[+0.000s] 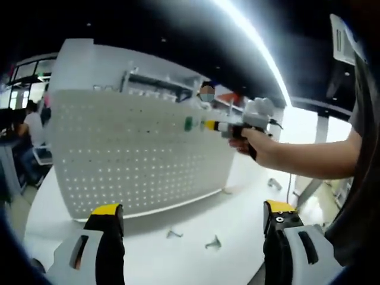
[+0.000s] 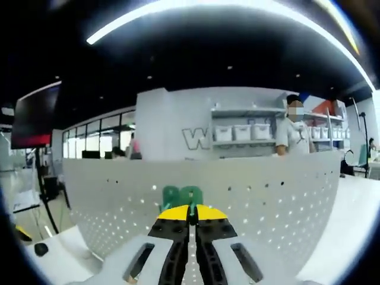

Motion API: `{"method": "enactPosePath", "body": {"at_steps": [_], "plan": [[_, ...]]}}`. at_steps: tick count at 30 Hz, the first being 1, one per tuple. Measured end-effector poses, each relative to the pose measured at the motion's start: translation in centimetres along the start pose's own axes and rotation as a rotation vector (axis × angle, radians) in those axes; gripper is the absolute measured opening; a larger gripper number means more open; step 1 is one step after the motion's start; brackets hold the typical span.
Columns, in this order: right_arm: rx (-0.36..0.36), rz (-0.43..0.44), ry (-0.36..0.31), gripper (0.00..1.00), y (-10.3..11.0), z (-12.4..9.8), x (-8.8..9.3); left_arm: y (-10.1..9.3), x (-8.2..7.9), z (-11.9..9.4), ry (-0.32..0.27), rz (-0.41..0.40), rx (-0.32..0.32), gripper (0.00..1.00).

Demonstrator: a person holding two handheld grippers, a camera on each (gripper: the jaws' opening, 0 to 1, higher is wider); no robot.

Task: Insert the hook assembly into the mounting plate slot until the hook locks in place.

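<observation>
Left gripper [image 1: 193,222]: its two yellow-tipped jaws stand wide apart at the bottom of the left gripper view and hold nothing.
Right gripper [image 2: 190,214]: in its own view the jaws are pressed together, clamped on a green hook [image 2: 183,196] whose top stands out just above the yellow tips.
Same gripper from the side [image 1: 222,126]: the left gripper view shows a person's hand [image 1: 249,142] holding it level, pointed at the board.
Pegboard [image 1: 142,157]: one white perforated plate, standing upright on a white table [image 1: 237,219].
Hook position: the green hook [image 1: 189,123] is at the upper right part of the board face. It looks to touch the board, but I cannot tell if it sits in a hole.
What the left gripper view adds: the whole board with its lower edge, and small grey metal parts [image 1: 212,243] lying loose on the table. I count about four, though the far ones are small and unclear.
What the right gripper view adds: the hook close up, green and with a rounded double top, and the hole rows just behind it.
Background: shelves with white bins [image 2: 243,132], and one person standing [image 2: 292,133] beside them.
Count: two grippers, one hook, one board.
</observation>
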State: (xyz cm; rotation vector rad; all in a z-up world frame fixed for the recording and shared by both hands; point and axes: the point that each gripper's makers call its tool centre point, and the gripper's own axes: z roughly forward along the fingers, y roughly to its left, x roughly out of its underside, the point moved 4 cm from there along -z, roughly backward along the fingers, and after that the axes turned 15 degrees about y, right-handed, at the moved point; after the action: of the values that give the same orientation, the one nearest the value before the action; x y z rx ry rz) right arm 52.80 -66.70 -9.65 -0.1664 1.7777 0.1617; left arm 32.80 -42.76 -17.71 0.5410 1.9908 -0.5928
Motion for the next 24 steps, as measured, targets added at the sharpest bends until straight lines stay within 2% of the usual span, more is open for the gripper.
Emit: {"method": "enactPosePath", "body": {"at_steps": [7,24], "plan": [[0.030,0.014,-0.028,0.00,-0.8,0.8,-0.9,0.3,0.3,0.2,0.013,-0.020,0.001,0.99],[0.062,0.015,-0.026,0.00,-1.4,1.0,-0.7,0.7,0.5,0.1,0.022,-0.021,-0.014,0.98]]}}
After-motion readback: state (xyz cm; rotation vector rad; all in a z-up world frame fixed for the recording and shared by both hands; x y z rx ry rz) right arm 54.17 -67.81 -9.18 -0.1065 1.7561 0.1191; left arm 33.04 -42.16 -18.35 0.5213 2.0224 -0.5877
